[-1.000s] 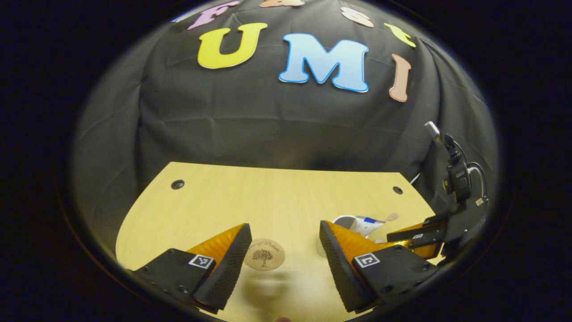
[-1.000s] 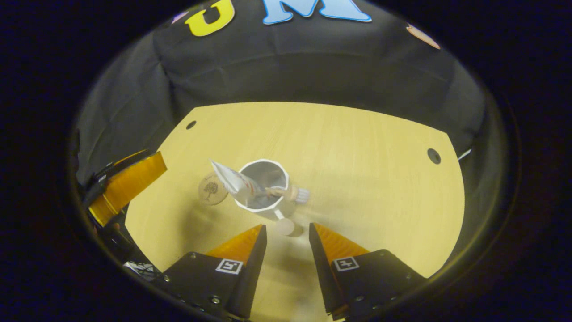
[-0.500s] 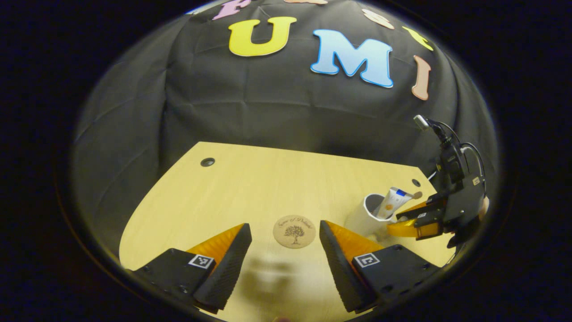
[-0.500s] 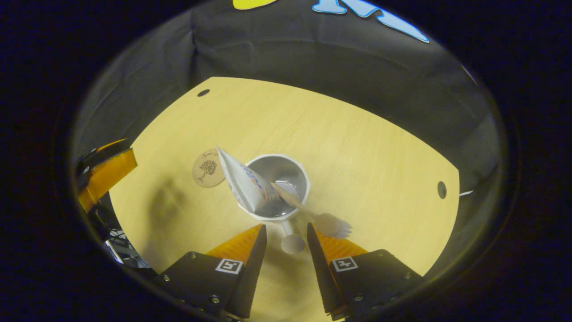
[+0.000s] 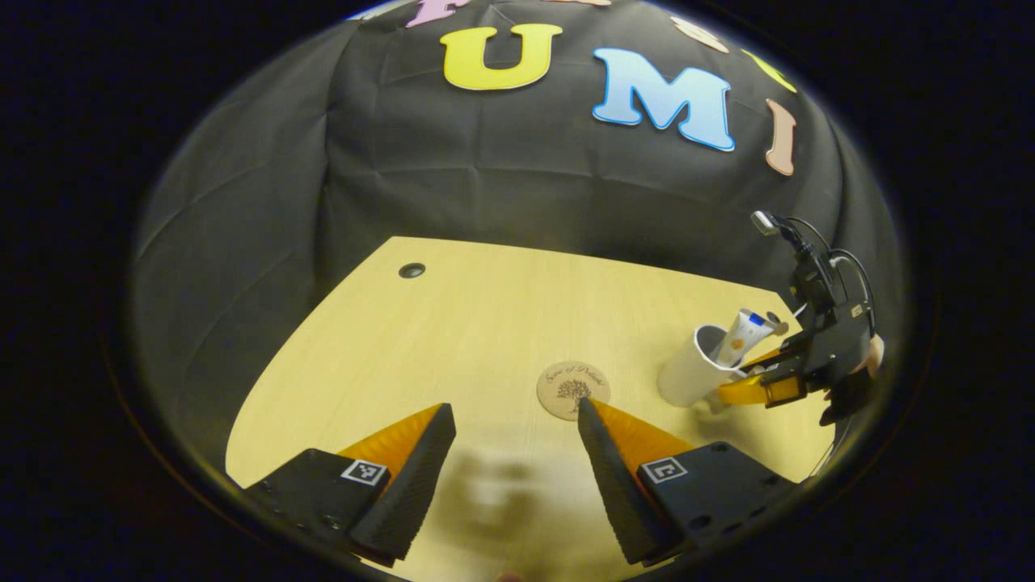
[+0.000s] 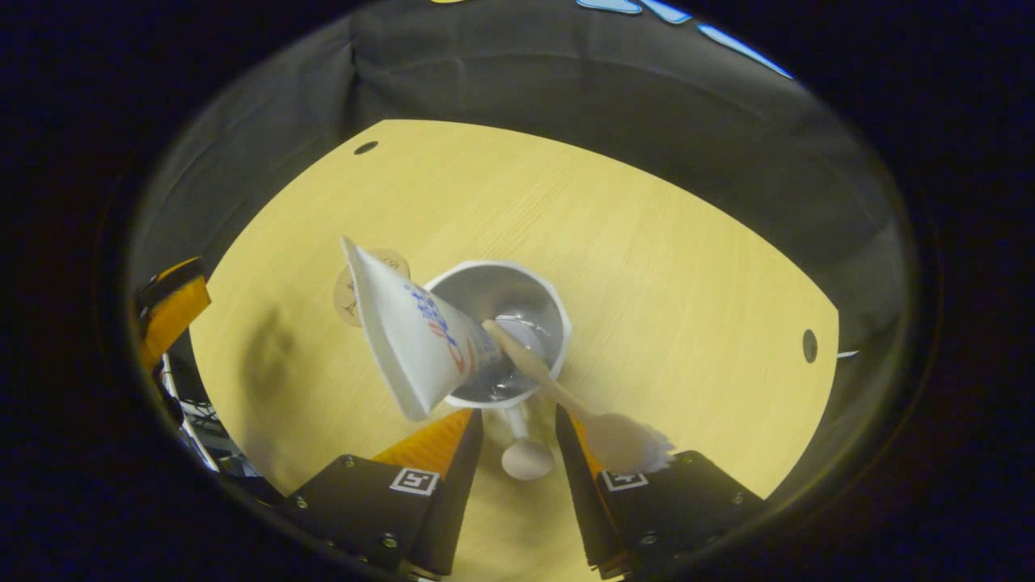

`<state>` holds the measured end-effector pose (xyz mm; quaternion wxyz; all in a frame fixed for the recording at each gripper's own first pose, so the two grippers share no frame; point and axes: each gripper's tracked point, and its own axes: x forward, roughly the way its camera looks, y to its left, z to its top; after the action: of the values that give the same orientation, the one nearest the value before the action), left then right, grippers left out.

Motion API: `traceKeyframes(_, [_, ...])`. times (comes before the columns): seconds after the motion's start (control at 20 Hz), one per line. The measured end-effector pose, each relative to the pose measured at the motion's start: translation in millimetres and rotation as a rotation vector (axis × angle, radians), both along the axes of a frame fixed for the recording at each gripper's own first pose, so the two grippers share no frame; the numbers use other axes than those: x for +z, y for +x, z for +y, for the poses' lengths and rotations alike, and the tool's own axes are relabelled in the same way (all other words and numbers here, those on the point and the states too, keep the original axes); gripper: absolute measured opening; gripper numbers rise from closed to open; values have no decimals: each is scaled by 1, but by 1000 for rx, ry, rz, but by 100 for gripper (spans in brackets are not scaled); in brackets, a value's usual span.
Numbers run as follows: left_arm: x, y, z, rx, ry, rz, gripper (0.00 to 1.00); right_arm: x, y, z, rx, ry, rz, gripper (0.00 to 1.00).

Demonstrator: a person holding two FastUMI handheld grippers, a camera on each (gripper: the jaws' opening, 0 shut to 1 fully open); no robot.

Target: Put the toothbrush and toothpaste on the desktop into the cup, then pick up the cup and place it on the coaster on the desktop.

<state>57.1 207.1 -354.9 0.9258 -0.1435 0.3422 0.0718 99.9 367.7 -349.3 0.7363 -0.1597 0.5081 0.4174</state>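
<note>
Cup loaded, handle between right jaws

Coaster (image 5: 573,390) bears a tree emblem; its script is unreadable. Left gripper (image 5: 515,473) hangs released, jaws wide, over bare desktop (image 5: 453,323). Right gripper (image 6: 517,453) brackets the cup (image 6: 517,299) handle; contact cannot be confirmed. Toothpaste (image 6: 412,331) and toothbrush (image 6: 582,404) stand in the cup, just beside the coaster.

The pale wooden surface (image 5: 453,323) carries a round coaster (image 5: 573,390) and, just beside it, a white cup (image 5: 689,376); two dark holes (image 5: 411,270) mark its far corners.
</note>
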Motion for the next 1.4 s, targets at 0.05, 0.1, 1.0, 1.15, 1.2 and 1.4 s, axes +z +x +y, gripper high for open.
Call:
traceKeyframes(0.05, [0,-1,0,1,-3,0,95,0,-1,0,4,0,7,56])
traceKeyframes(0.1, [-1,-1,-1,0,-5,0,98,-2,-1,4,8,1,13,56])
traceKeyframes(1.0, [-7,-3,1,3,-7,10,98,-3,2,14,-41,-6,-4,12])
traceKeyframes(1.15, [-7,-3,1,5,-14,14,98,3,-2,19,-25,-1,-6,12])
traceKeyframes(1.2, [-7,-3,2,8,-14,16,98,6,-5,23,-18,7,-3,12])
traceKeyframes(1.4, [-7,-4,3,25,-19,24,95,17,-14,50,17,37,-12,12])
